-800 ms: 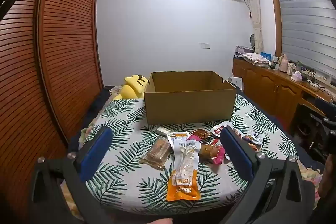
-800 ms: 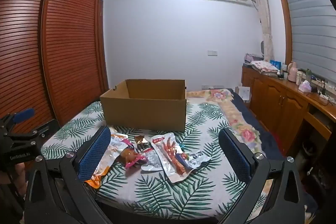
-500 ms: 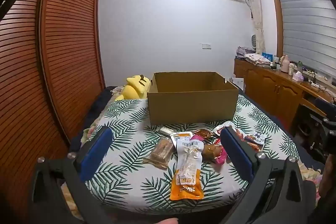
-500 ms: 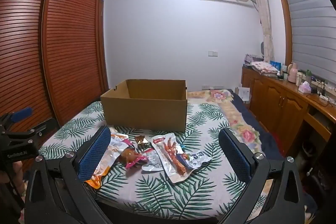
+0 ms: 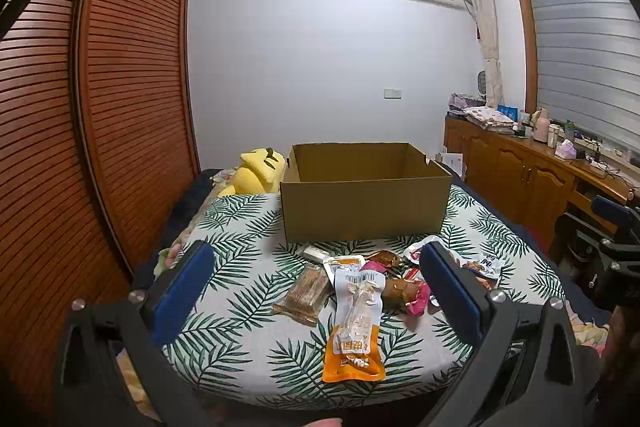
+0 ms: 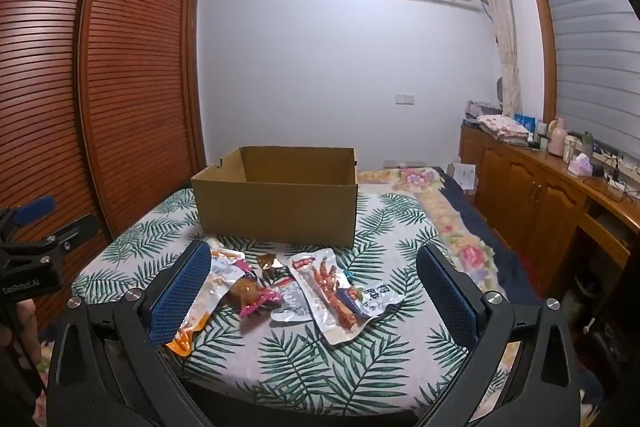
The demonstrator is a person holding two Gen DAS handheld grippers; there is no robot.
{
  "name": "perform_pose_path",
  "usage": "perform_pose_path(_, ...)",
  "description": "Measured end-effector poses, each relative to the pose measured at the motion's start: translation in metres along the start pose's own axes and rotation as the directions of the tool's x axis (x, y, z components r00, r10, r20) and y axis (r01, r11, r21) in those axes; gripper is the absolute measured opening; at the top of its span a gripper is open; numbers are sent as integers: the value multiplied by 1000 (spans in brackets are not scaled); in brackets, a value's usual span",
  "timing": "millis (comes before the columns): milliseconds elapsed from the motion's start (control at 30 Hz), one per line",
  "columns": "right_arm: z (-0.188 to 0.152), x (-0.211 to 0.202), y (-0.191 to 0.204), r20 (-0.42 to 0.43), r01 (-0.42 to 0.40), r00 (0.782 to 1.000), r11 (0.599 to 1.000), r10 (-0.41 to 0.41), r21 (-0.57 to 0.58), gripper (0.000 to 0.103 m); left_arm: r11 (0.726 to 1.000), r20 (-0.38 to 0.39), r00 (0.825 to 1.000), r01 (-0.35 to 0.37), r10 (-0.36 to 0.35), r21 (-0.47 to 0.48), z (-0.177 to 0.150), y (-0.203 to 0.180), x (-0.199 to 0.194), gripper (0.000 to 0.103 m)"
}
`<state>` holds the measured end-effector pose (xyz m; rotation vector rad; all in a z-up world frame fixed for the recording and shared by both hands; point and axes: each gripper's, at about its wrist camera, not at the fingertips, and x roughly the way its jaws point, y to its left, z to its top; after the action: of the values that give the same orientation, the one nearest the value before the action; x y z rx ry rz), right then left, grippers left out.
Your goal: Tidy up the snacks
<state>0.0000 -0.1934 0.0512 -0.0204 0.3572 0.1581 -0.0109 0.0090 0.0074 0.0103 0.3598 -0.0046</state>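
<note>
An open cardboard box stands on a leaf-print cloth. In front of it lie several snack packets: an orange and white pouch, a clear pack of brown biscuits, a pink-wrapped brown snack and a clear pack of chicken feet. My left gripper hovers open before the packets with nothing between its blue pads. My right gripper is open too, short of the packets and empty.
A louvred wooden wardrobe runs along the left. A yellow plush toy lies left of the box. Wooden cabinets with clutter line the right wall. The other gripper shows at the edges.
The left view has shifted slightly, with the box and packets drifting right in it. The right view is almost unchanged. Both grippers stay wide open.
</note>
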Motion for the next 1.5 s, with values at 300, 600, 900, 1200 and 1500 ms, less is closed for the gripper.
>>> perform_pose_path(300, 1, -2, 0, 6, 2, 1000, 1000, -2, 7, 103, 1000, 3, 1000, 4, -4, -5, 1, -1, -2, 103)
perform_pose_path(600, 0, -3, -1, 6, 3, 1000, 1000, -3, 9, 103, 1000, 4, 1000, 5, -5, -4, 1, -1, -2, 103)
perform_pose_path(900, 0, -3, -2, 7, 3, 1000, 1000, -3, 9, 103, 1000, 5, 1000, 7, -7, -2, 1, -3, -5, 103)
perform_pose_path(1200, 1, -5, -2, 14, 2, 1000, 1000, -2, 8, 103, 1000, 16, 1000, 15, -15, -2, 5, -3, -8, 103)
perform_pose_path(1500, 4, -7, -1, 17, -3, 1000, 1000, 2, 8, 103, 1000, 20, 1000, 18, -18, 2, 6, -4, -11, 103)
